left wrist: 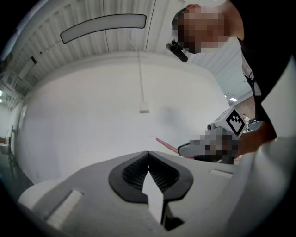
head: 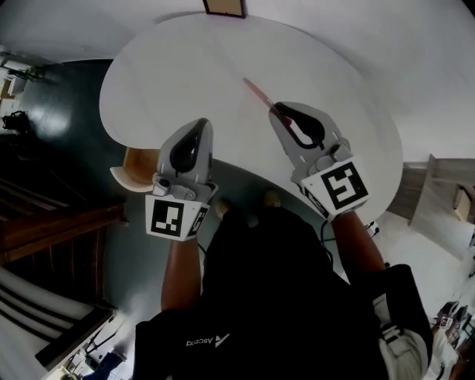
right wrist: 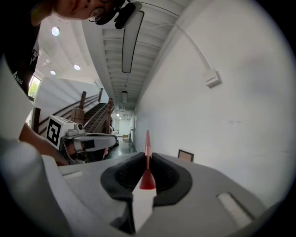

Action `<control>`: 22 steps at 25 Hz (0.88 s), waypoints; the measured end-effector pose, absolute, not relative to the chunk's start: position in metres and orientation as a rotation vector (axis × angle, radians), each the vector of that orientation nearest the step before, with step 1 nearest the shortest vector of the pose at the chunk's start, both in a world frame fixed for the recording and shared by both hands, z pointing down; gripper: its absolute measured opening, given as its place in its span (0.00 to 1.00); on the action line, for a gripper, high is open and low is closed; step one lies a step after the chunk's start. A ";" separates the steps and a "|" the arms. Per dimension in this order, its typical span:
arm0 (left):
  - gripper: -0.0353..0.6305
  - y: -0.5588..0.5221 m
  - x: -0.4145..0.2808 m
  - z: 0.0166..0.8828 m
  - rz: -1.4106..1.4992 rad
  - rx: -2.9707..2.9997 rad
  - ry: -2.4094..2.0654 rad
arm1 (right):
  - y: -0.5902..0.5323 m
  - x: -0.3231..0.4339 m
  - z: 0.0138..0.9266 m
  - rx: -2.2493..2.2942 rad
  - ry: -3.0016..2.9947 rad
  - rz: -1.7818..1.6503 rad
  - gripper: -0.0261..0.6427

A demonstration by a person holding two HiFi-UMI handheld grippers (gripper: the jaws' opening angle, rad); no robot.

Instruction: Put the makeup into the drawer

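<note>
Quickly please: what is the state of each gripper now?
Left gripper: closed, empty.
Right gripper: closed on a thin red makeup stick.

Red makeup pencil (head: 257,92), white table (head: 185,67), black-and-white marker cubes (head: 176,217), black shirt (head: 267,297)

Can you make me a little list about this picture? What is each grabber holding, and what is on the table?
right gripper: shut on a thin red makeup stick that pokes out past its tips
left gripper: jaws together, nothing between them
table: white and round, below both grippers
far edge of table: a small brown-framed thing; I cannot tell what it is
makeup in the drawer: not yet
</note>
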State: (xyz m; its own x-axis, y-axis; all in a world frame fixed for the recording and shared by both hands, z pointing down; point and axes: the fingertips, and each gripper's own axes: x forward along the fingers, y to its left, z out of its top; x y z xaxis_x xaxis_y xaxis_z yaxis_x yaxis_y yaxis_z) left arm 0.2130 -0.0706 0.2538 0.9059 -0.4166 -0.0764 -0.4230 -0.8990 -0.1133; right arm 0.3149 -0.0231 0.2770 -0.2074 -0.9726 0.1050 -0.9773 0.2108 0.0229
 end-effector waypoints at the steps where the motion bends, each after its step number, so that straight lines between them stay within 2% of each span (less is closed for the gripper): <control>1: 0.07 -0.074 0.199 0.251 0.079 -2.931 0.679 | -0.028 0.302 0.274 1.889 -2.385 0.066 0.11; 10: 0.07 -0.098 0.077 0.238 0.116 -2.857 0.885 | -0.063 0.180 0.248 1.683 -2.530 0.002 0.11; 22: 0.07 -0.169 -0.134 0.247 0.118 -2.795 1.038 | -0.138 -0.031 0.268 1.475 -2.563 -0.007 0.11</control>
State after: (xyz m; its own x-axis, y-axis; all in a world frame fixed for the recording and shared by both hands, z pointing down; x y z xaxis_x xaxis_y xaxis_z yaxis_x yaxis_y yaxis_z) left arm -0.1341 -0.1694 0.2470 0.7564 -0.6414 -0.1287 -0.6539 -0.7470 -0.1200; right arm -0.0314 -0.1380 0.2678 -0.4895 -0.8578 0.1569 -0.8570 0.5065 0.0954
